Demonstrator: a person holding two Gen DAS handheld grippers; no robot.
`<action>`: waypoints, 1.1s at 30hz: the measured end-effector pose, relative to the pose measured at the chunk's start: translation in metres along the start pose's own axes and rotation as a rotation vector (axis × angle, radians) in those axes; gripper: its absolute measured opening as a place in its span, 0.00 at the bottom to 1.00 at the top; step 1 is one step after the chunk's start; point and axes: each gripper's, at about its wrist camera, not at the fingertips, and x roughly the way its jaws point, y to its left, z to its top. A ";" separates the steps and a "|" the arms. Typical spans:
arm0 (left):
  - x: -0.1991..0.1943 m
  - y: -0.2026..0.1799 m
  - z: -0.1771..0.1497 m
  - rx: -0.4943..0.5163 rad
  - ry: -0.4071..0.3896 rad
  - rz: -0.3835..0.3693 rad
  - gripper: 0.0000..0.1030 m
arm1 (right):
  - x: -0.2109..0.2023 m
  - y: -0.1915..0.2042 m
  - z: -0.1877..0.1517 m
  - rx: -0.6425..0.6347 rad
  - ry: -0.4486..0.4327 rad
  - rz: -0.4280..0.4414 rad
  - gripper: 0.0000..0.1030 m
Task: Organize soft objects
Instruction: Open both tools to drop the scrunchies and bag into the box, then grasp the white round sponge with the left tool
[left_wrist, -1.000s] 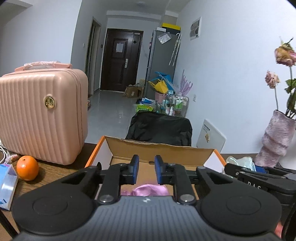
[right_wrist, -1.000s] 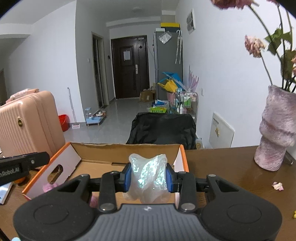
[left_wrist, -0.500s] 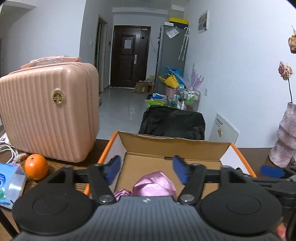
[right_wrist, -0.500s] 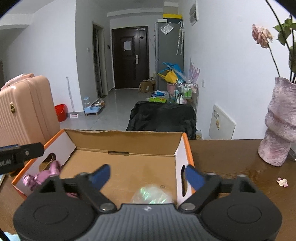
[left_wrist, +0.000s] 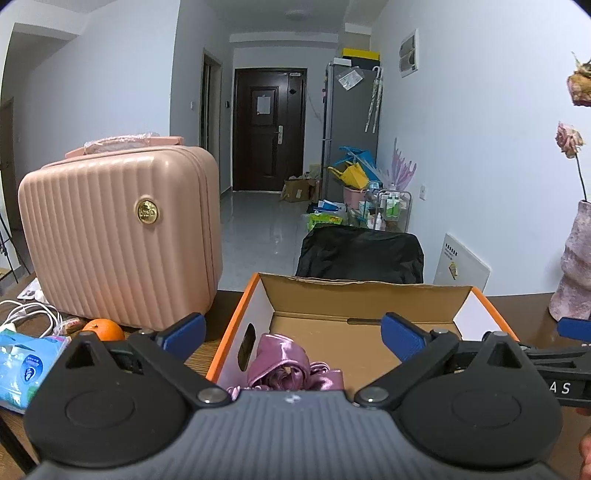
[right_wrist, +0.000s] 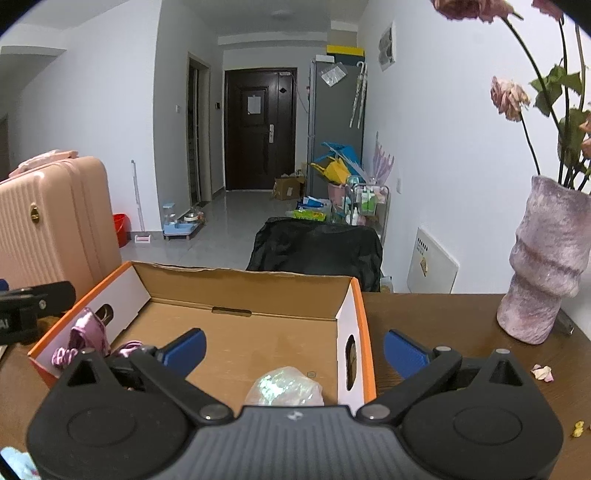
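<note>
Now we hold our left gripper (left_wrist: 293, 332), jaws just opened wide, over the pink satin bundle (left_wrist: 284, 369) in the cardboard box (left_wrist: 365, 295); our right gripper (right_wrist: 293, 349), likewise just spread, hovers above the iridescent pouch (right_wrist: 284, 386) lying inside.

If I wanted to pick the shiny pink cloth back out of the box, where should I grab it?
Probably the puffed-up top fold of the pink satin cloth. It lies bunched in the left corner of the cardboard box, close against the wall with the handle hole, so a side approach looks blocked. Come straight down from above with the left hand-held gripper, jaws wide open, and pinch that raised hump.
</note>
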 end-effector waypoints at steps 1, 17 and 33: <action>-0.002 -0.001 0.000 0.003 -0.003 -0.002 1.00 | -0.004 0.000 0.000 -0.006 -0.007 -0.002 1.00; -0.047 0.009 -0.020 0.032 -0.027 -0.037 1.00 | -0.070 -0.005 -0.024 -0.053 -0.117 0.005 1.00; -0.101 0.026 -0.053 0.047 -0.022 -0.045 1.00 | -0.128 0.002 -0.063 -0.071 -0.152 0.031 1.00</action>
